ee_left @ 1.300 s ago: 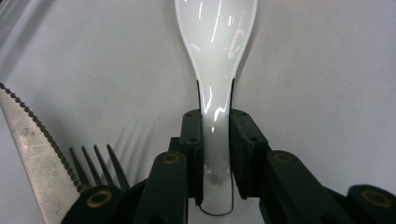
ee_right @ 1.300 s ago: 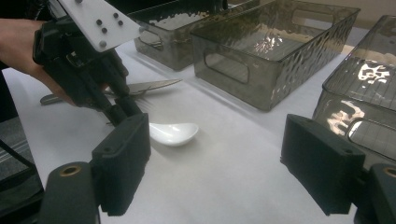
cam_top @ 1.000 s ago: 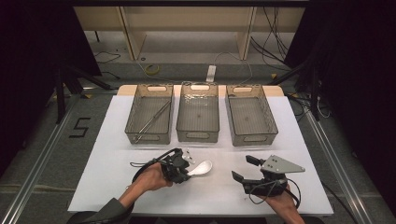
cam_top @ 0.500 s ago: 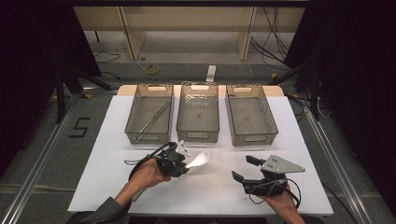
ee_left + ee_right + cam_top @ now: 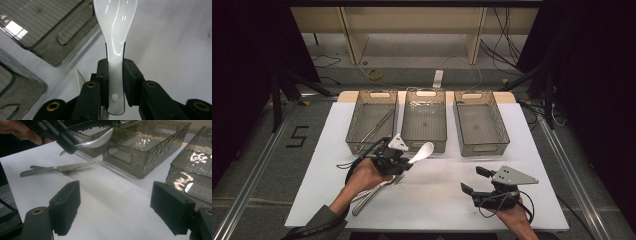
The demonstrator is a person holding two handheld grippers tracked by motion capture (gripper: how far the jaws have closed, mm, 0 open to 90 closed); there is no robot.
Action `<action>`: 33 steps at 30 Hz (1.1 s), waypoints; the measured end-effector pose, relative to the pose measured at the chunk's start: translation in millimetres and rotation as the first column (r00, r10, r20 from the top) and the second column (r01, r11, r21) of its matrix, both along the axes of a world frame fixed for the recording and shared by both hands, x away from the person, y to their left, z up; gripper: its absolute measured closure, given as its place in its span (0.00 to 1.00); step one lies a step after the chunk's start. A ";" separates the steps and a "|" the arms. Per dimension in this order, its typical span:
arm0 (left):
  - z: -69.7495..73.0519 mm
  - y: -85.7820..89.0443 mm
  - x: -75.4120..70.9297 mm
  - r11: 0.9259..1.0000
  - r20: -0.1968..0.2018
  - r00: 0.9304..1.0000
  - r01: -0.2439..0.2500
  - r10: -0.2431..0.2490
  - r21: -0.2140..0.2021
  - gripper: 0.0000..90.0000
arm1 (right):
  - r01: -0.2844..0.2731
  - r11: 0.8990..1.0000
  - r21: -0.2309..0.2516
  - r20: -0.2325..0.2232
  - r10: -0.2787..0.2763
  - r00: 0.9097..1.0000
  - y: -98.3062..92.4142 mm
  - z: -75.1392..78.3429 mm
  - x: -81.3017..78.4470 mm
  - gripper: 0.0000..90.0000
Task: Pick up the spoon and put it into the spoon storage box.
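Note:
My left gripper (image 5: 406, 163) is shut on the handle of a white ceramic spoon (image 5: 423, 151) and holds it above the white table, just in front of the middle bin (image 5: 425, 93). The left gripper view shows both pads pressed on the spoon's handle (image 5: 115, 75), with the bowl pointing away. My right gripper (image 5: 474, 180) stands open and empty near the table's front right. Between its wide-apart jaws, the right gripper view shows the spoon (image 5: 97, 141) lifted over a metal fork (image 5: 62, 168).
Three clear grey bins stand in a row at the back: the left bin (image 5: 362, 148) holds metal chopsticks (image 5: 379, 125), and the right bin (image 5: 484, 148) looks empty. A fork and a knife (image 5: 371, 191) lie under my left hand. Dark floor surrounds the table.
My left gripper has risen off the table with the spoon and moved a little toward the middle bin. The right gripper has stayed in place.

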State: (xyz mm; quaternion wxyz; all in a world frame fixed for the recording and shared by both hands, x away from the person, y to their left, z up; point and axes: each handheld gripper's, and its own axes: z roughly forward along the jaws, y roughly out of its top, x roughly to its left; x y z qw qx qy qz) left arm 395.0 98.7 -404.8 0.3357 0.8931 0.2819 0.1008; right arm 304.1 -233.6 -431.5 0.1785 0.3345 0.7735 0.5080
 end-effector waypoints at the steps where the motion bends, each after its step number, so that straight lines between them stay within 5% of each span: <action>1: 0.7 1.1 2.2 1.000 0.004 1.000 -0.007 0.007 -0.001 0.84 | 0.000 1.000 -0.001 -0.001 0.000 1.000 0.0 -0.1 0.1 0.28; 20: 21.5 -1.4 45.0 0.995 0.056 0.995 -0.087 0.089 -0.040 0.84 | 0.004 1.000 0.001 -0.003 -0.004 1.000 -0.7 -0.3 0.4 0.28; 33: 25.0 -6.8 73.5 0.990 0.042 0.991 -0.126 0.128 -0.063 0.84 | 0.003 1.000 0.005 -0.003 -0.003 1.000 -1.1 -0.3 0.7 0.28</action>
